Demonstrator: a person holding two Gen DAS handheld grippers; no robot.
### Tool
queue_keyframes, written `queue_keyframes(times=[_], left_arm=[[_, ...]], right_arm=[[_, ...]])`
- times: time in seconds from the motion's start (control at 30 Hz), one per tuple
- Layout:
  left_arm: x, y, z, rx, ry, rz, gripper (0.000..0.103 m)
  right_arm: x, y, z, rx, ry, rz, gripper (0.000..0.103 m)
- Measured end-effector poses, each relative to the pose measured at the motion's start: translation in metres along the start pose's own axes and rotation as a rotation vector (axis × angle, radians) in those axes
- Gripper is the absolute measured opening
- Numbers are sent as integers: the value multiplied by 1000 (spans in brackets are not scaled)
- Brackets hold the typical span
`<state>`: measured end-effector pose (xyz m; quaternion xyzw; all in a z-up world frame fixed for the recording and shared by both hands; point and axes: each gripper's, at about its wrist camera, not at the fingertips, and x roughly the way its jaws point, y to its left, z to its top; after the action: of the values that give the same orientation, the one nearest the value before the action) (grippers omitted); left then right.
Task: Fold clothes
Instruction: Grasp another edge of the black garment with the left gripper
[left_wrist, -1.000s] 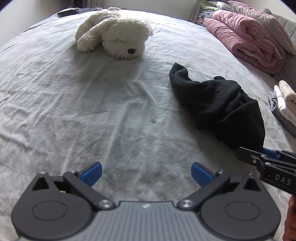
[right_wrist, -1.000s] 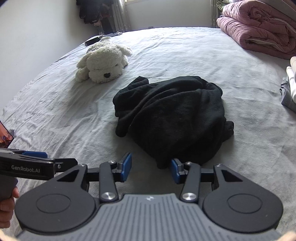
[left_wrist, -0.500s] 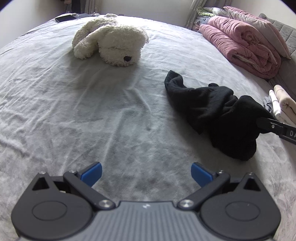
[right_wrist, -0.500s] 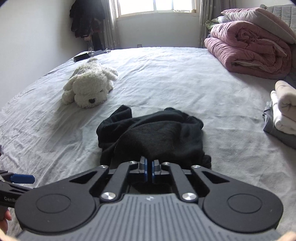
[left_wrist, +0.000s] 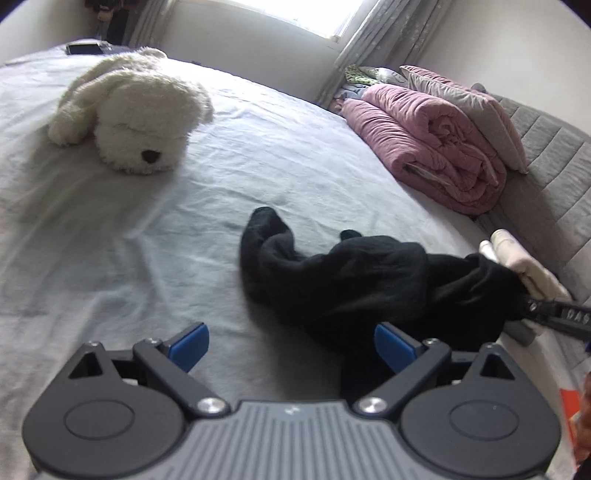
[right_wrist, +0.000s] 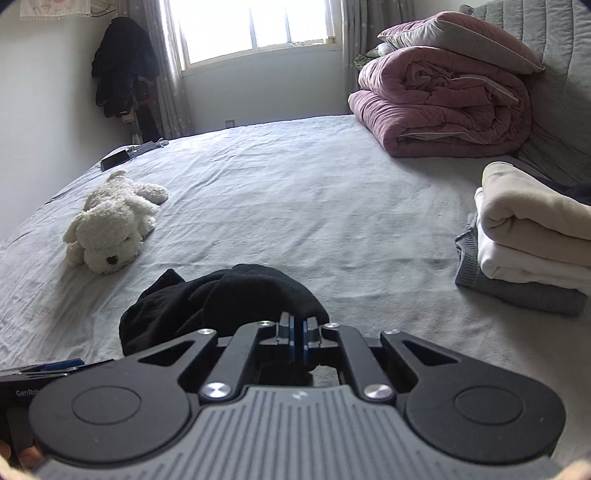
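R gripper (right_wrist: 297, 338) jaws together, clamped on an edge of the black garment (right_wrist: 229, 299); cloth bunches up over the blue pads and drapes away to the left onto the bed sheet (right_wrist: 295, 206). In the left wrist view the same garment (left_wrist: 354, 280) lies crumpled on the sheet (left_wrist: 110, 240), one end stretched toward the right where the R gripper's black tip (left_wrist: 554, 315) pinches it, other end a rounded lump pointing up-left.

L gripper (left_wrist: 291, 345) jaws wide apart but closing a bit; mostly bare sheet between the blue pads, w/ the garment's near edge reaching in by the right pad. Pads not pressing cloth.

White plush dog (left_wrist: 129, 114) lies far-left on the bed, well apart from the garment; also seen in right wrist view (right_wrist: 110, 229). Pink rolled duvet (right_wrist: 439, 107) w/ a grey-pink pillow (right_wrist: 461, 40) on top sits at the far right by the grey headboard (right_wrist: 554, 74). Stack of folded clothes (right_wrist: 532, 240), cream on white on grey, on the right side of the bed, near the garment's held end. Dark phone-like item (right_wrist: 114, 158) at far-left bed edge. Window (right_wrist: 255, 26) behind, dark clothes hanging (right_wrist: 122, 70) in the corner. Fingers of a hand (right_wrist: 22, 454) at lower-left corner.
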<state>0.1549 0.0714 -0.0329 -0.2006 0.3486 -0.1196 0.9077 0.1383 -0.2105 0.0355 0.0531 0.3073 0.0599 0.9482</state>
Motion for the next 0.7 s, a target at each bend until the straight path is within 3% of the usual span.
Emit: queue_keyframes(times=[0.1,0.17,0.23,0.3,0.37,0.7], left_arm=[[17,-2,11,-106,-5,-97,93],[29,-1,17,-183,1,-103,83],[41,2,19,-243,26,-85,64],[51,4,21,-287,52,-61,24],[52,5,22,-298,57,-22,8],[-25,-4,57,-175,-160,164,5]], right_arm=[[9,-10,-3,19,13,0,5],[13,-13,-6,31,22,5,5],[16,-16,-8,42,28,12,5],[17,-16,-9,47,31,18,5],[15,-17,-8,49,28,25,6],[-26,-16,8,39,-39,38,5]])
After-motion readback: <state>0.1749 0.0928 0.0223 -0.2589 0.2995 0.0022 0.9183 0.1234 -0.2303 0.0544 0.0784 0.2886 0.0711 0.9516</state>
